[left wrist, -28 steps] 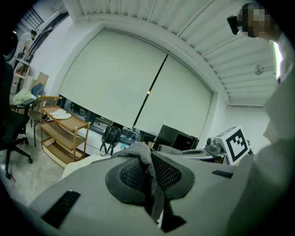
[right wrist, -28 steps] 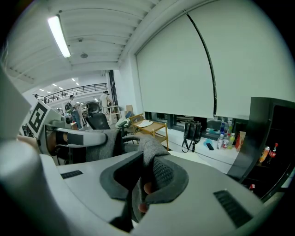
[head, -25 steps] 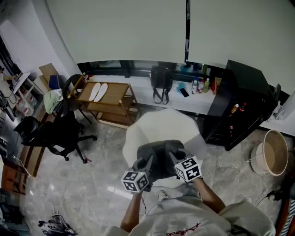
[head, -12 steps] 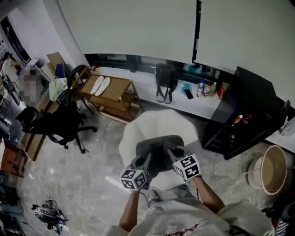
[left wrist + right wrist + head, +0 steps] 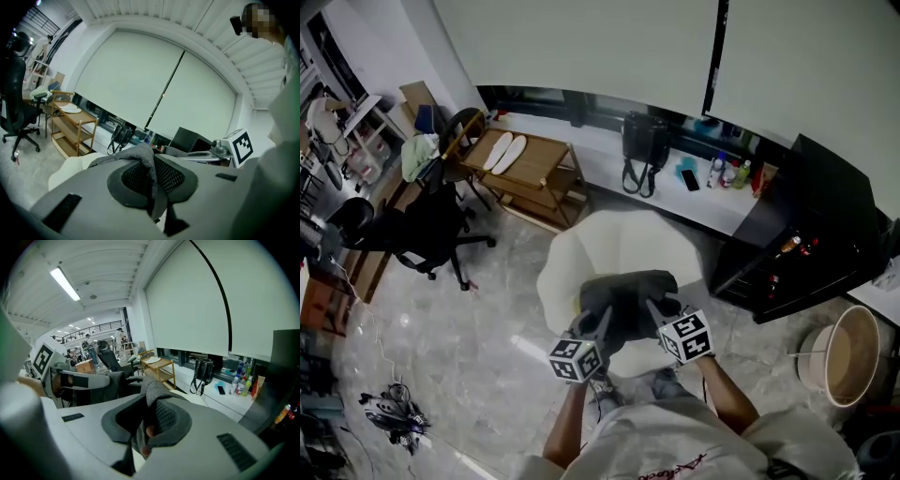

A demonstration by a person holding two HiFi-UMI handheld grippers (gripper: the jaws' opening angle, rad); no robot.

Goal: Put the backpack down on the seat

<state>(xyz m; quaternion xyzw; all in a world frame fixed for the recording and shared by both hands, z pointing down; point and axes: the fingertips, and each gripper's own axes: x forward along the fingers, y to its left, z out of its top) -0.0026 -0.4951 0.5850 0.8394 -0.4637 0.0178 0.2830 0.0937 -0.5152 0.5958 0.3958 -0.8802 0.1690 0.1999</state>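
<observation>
A grey backpack [image 5: 628, 292] hangs over the front part of a white shell chair [image 5: 619, 239], held up between both grippers. My left gripper [image 5: 596, 322] is shut on a fold of the backpack's grey fabric [image 5: 143, 157], seen pinched between its jaws in the left gripper view. My right gripper [image 5: 657, 307] is shut on another fold of the same fabric [image 5: 152, 392]. The two marker cubes sit side by side just in front of the person's body. From the left gripper view the chair [image 5: 70, 166] lies below and to the left.
A wooden trolley [image 5: 546, 178] with two insoles stands left of the chair, a black office chair [image 5: 427, 234] further left. A black handbag [image 5: 642, 150] and bottles sit on the white ledge behind. A black cabinet [image 5: 811, 234] and a round basket [image 5: 844, 342] stand right.
Both grippers have carried the backpack a little forward over the white chair, and the head view has shifted with them. Both grips look unchanged.
</observation>
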